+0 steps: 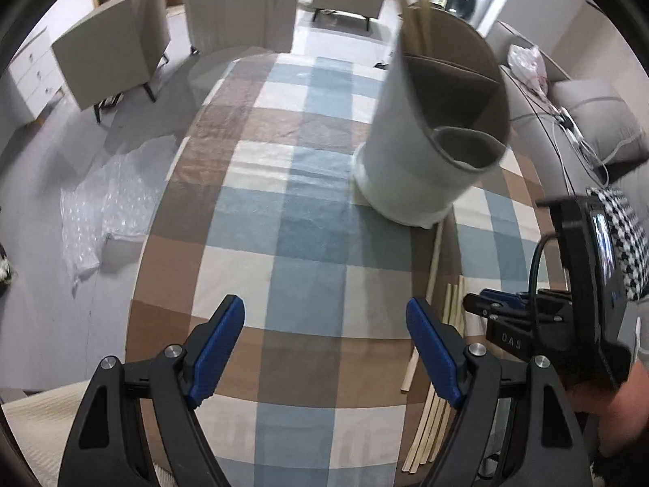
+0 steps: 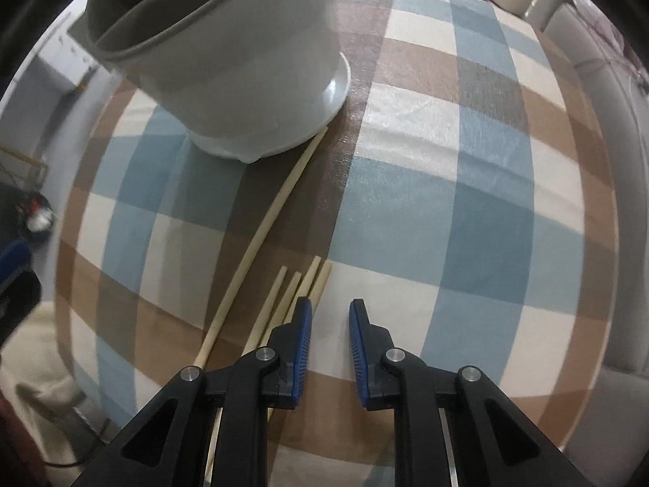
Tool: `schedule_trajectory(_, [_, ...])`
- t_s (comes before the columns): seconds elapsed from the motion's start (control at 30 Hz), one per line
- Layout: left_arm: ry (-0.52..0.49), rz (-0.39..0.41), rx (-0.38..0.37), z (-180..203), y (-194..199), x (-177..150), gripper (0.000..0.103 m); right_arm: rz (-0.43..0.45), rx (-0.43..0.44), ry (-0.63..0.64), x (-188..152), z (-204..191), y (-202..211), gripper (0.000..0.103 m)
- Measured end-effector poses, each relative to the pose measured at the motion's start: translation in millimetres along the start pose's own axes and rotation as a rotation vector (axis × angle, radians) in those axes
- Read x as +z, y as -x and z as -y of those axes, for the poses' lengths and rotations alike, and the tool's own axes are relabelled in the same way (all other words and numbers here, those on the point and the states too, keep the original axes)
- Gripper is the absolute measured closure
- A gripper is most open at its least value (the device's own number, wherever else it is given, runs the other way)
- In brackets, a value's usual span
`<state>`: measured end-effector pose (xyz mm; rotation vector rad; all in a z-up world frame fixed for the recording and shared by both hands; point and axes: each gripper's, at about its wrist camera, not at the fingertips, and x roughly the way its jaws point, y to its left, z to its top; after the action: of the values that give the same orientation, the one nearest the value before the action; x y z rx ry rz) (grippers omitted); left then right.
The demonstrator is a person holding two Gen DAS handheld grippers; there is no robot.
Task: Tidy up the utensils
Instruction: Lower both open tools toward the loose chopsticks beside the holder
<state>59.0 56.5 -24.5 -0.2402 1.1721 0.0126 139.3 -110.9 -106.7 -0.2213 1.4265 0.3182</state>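
A white utensil holder (image 1: 405,162) (image 2: 251,81) with grey-lined compartments stands on the checked tablecloth (image 1: 308,243). A few chopsticks (image 1: 413,20) stick out of its far compartment. Several pale wooden chopsticks (image 2: 284,296) (image 1: 452,304) lie loose on the cloth near the holder, and a single chopstick (image 2: 263,235) runs up to its base. My right gripper (image 2: 330,304) (image 1: 482,304) points down just right of the loose bundle; its jaws stand a narrow gap apart with nothing between them. My left gripper (image 1: 324,308) hovers wide open over bare cloth, left of the chopsticks.
Grey chairs (image 1: 113,52) and crumpled bubble wrap (image 1: 109,207) sit on the floor left of the table. A sofa (image 1: 580,121) with cushions and cables lies to the right. A cream cloth (image 2: 36,349) hangs at the table's near edge.
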Motion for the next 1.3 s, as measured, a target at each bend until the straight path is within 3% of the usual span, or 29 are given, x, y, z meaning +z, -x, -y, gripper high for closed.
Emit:
schedule_trajectory(0.23, [0.096,-0.013,-0.028,-25,0,-1,0.025,0.001,-0.018,-0.009,-9,-6,3,0.085])
schedule_trajectory(0.77, [0.136,-0.017,-0.069,-44,4,1,0.025,-0.044,-0.081,0.004,-8,-28,0,0.088])
schedule_trajectory(0.97, [0.16,-0.029,-0.074,-49,4,1,0.025,-0.014,-0.106,-0.025,-5,-30,-2,0.088])
schedule_trajectory(1.17, [0.098,-0.046,-0.127,-34,3,-2,0.025,0.056,-0.069,-0.06,5,-18,-2,0.098])
schedule_trajectory(1.3, [-0.016,-0.134,-0.193,-4,-11,-17,0.025,0.138,0.008,-0.132,1,9,9,0.099])
